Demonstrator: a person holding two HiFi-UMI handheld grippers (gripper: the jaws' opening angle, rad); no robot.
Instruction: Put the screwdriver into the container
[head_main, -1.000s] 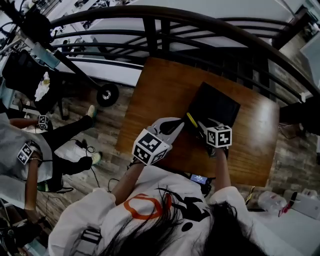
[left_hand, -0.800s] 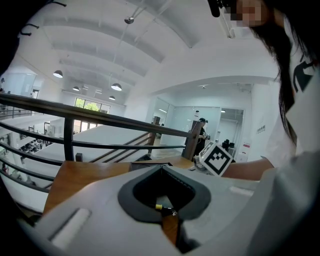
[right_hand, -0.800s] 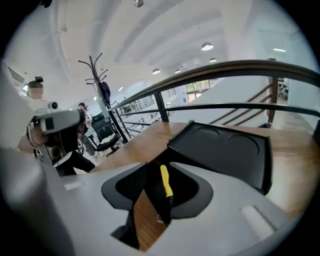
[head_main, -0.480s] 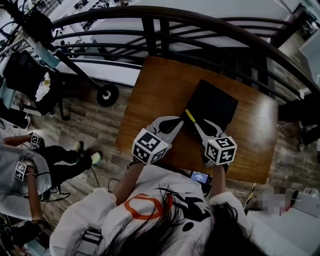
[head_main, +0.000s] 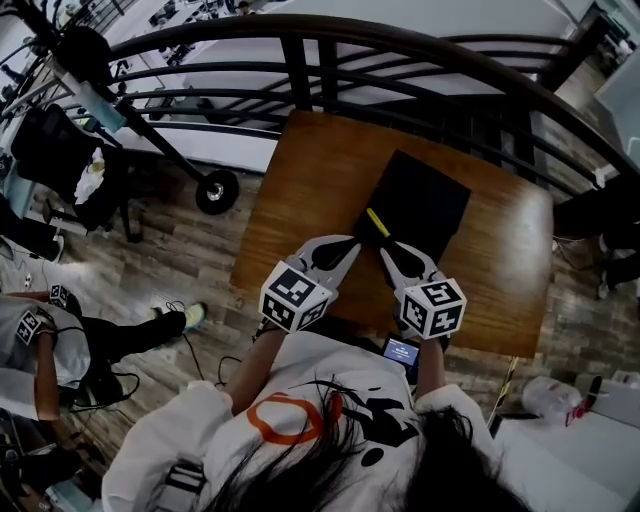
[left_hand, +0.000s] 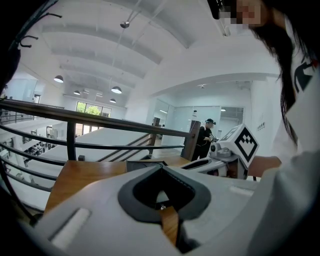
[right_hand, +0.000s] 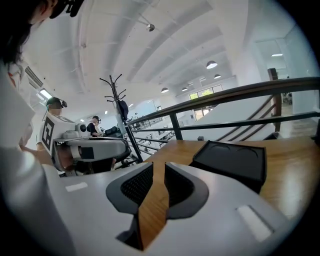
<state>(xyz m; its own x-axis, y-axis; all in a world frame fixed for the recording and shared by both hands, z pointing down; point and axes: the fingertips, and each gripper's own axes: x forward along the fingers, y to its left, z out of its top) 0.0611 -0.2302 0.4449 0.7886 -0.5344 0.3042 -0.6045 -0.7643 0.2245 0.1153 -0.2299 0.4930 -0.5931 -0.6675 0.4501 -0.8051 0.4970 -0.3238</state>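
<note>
The screwdriver (head_main: 377, 222), known by its yellow handle, is seen in the head view at the near left corner of the black container (head_main: 430, 195), with the handle laid over the dark edge. Whether it lies wholly inside or rests across the rim cannot be told; in the right gripper view the container (right_hand: 232, 161) is shown from the side and no screwdriver is seen over its wall.

The right gripper (head_main: 392, 250) is held just beside that corner. Its jaws have just been closing and now stand a narrow gap apart (right_hand: 159, 167), with only bare wood seen between them, so nothing is gripped. The left gripper (head_main: 350, 247) is held near the container's left side. Its jaws are brought together at the tips (left_hand: 161, 167) and are empty.

The task is judged done or nearly so: the tool has been let go at the container. At most a nudge fully inside is left, if it is on the rim.

The container is set on a brown wooden table (head_main: 310, 190) placed against a dark railing (head_main: 300, 70). A plank floor (head_main: 190, 260) lies to the left, where another person (head_main: 40, 345) is seated. A coat stand (right_hand: 117, 100) and round ceiling lamps are shown in a bright white hall.
</note>
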